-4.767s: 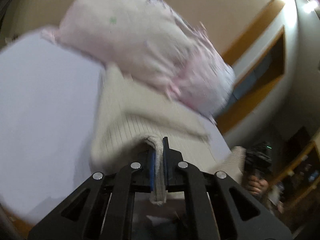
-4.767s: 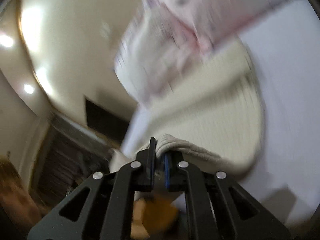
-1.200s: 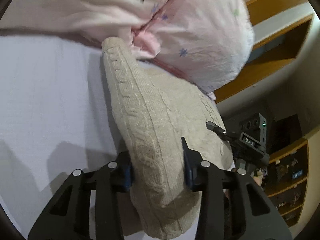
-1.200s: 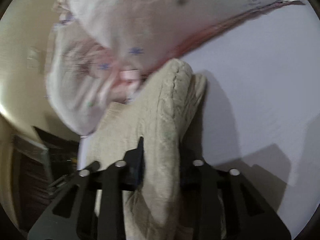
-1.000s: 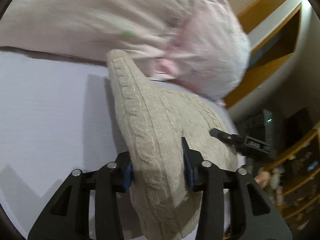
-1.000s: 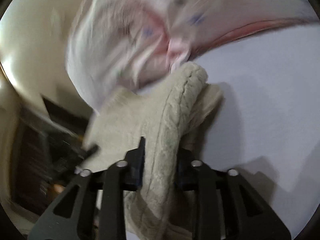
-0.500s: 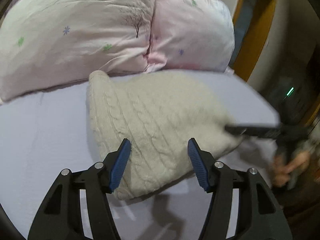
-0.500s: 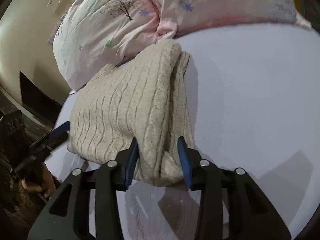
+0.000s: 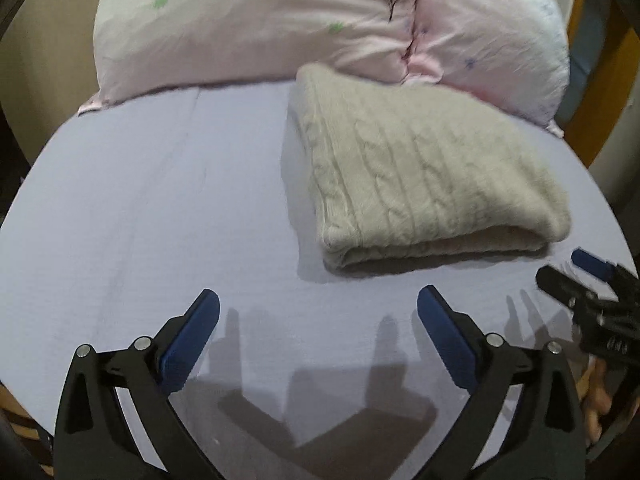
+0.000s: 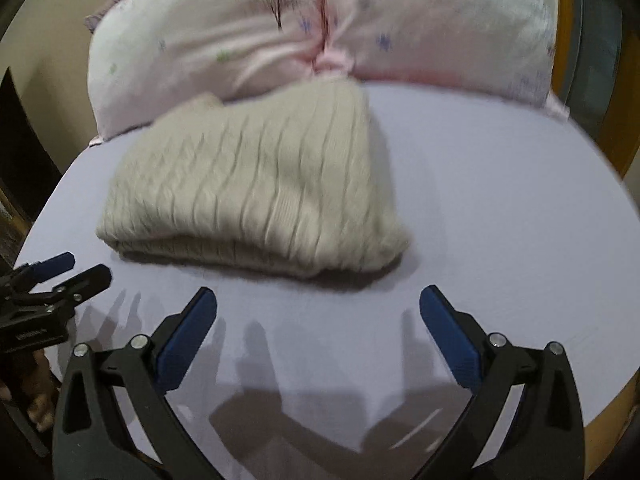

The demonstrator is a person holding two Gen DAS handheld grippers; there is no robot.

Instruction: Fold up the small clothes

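A cream cable-knit sweater [image 9: 416, 176] lies folded into a flat bundle on the lavender bed sheet [image 9: 160, 208], its far edge against the pink pillows. It also shows in the right wrist view [image 10: 256, 192]. My left gripper [image 9: 318, 304] is open and empty, held back above the sheet, short of the sweater's near left corner. My right gripper [image 10: 318, 304] is open and empty, short of the sweater's near right corner. Each gripper shows at the edge of the other's view: the right one [image 9: 576, 272], the left one [image 10: 68, 268].
Two pink flowered pillows [image 9: 320, 20] lie across the head of the bed, also in the right wrist view [image 10: 320, 20]. Wooden furniture [image 9: 608, 92] stands to the right of the bed. The sheet's front edge curves close below both grippers.
Both grippers have let go of the sweater, opened wide and drawn back toward the bed's near edge. The sweater now lies flat and folded on the sheet.
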